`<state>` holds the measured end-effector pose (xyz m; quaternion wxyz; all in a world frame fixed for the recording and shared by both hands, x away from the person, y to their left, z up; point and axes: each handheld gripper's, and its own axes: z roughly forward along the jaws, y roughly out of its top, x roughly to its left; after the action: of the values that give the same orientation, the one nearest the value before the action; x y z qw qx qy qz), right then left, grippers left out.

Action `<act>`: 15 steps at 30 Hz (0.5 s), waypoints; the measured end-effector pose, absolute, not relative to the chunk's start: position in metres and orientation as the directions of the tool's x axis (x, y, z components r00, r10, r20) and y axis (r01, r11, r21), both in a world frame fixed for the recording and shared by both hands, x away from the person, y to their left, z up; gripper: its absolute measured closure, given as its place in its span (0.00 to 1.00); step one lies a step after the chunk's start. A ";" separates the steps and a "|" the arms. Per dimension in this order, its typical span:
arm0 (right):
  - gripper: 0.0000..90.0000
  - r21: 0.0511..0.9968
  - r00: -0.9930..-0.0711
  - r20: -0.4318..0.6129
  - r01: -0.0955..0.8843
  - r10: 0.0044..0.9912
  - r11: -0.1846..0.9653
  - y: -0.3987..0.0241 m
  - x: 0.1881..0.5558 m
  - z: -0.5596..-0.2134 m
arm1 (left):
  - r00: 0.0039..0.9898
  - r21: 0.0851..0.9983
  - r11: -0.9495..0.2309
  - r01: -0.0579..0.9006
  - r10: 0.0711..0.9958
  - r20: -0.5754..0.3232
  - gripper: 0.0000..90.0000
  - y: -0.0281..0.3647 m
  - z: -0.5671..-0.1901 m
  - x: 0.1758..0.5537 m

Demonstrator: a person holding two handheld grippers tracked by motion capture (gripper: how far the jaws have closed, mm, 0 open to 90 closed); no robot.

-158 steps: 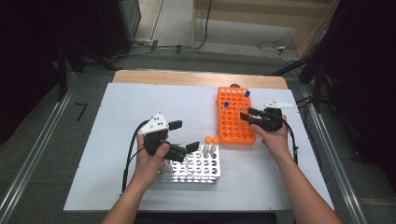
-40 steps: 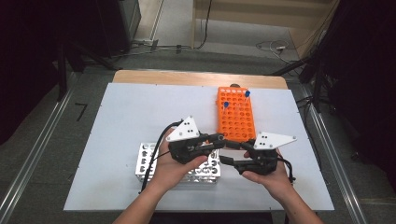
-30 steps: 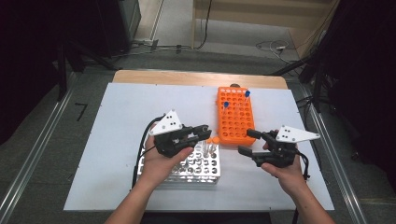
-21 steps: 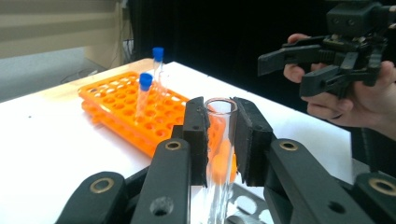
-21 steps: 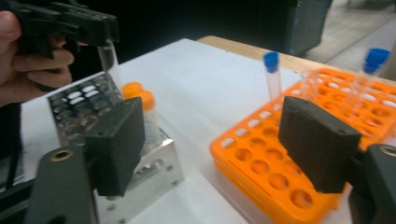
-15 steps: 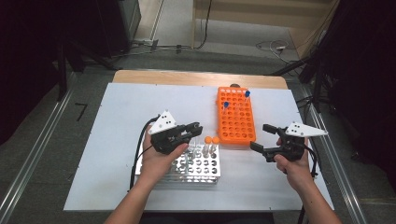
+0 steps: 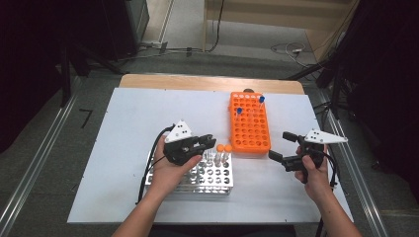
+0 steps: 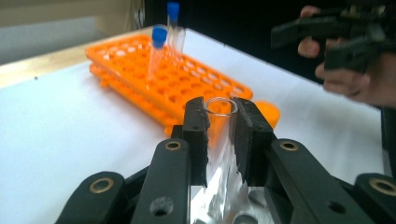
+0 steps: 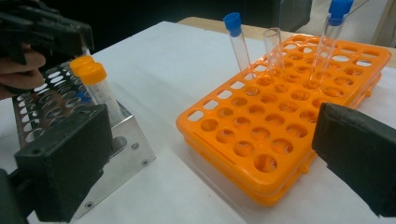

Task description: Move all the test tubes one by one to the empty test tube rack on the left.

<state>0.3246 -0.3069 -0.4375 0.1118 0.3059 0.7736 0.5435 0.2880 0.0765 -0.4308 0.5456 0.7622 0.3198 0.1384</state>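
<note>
I see a white table (image 7: 128,128) with a wooden edge at the far side, grey floor and cables beyond. My left gripper (image 8: 219,135) has its jaws closed on a clear, uncapped tube (image 8: 219,140) over the metal rack (image 7: 210,177), where two orange-capped tubes (image 7: 223,148) stand. The orange rack (image 7: 249,129) lies just beside it, holding two blue-capped tubes (image 9: 236,39) and an open one. My right gripper (image 7: 290,148) hangs right of the orange rack, jaws wide apart, empty.
</note>
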 end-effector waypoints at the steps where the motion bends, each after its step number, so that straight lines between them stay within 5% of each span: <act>1: 0.00 0.910 -0.788 0.158 0.350 0.595 0.221 -0.307 0.325 -0.438 | 0.757 0.914 -0.212 0.345 0.639 -0.138 0.85 0.076 -0.432 0.288; 15: 0.00 0.901 -0.789 0.160 0.362 0.594 0.239 -0.298 0.333 -0.445 | 0.764 0.874 -0.255 0.413 0.620 -0.180 0.80 0.077 -0.437 0.288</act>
<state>0.3330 -0.2982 -0.4447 0.1080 0.3066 0.7796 0.5354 0.2876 0.0774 -0.4368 0.5141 0.7859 0.3286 0.1005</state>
